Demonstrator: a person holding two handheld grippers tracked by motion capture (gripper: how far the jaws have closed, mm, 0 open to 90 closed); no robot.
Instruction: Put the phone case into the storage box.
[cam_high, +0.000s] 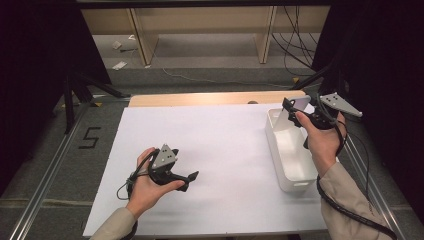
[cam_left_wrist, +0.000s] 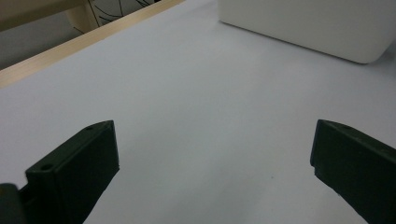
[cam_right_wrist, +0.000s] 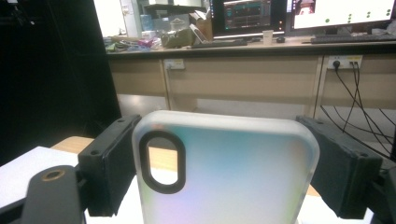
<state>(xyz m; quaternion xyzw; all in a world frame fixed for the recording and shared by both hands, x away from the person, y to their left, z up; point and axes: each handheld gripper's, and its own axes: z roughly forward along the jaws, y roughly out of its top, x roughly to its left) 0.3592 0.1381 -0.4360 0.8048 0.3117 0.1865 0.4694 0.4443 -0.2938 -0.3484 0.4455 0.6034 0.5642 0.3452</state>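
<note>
My right gripper (cam_high: 293, 111) is raised over the far end of a white bin (cam_high: 276, 140) at the table's right side. It is shut on a translucent phone case (cam_high: 299, 104). In the right gripper view the phone case (cam_right_wrist: 233, 177) stands upright with its oval camera cutout at the left, and both black pads (cam_right_wrist: 109, 163) press its side edges. My left gripper (cam_high: 190, 181) lies low on the white tabletop (cam_high: 220, 145) at the near left, pointing right. Its jaws are wide apart in the left gripper view, with bare table between them (cam_left_wrist: 212, 140).
The white bin (cam_left_wrist: 303, 23) lies ahead of the left gripper. A wooden strip (cam_high: 215, 98) borders the table's far edge. Metal rails run along both sides, a "5" mark (cam_high: 90, 137) is on the floor at left, and cables (cam_high: 295, 45) hang behind.
</note>
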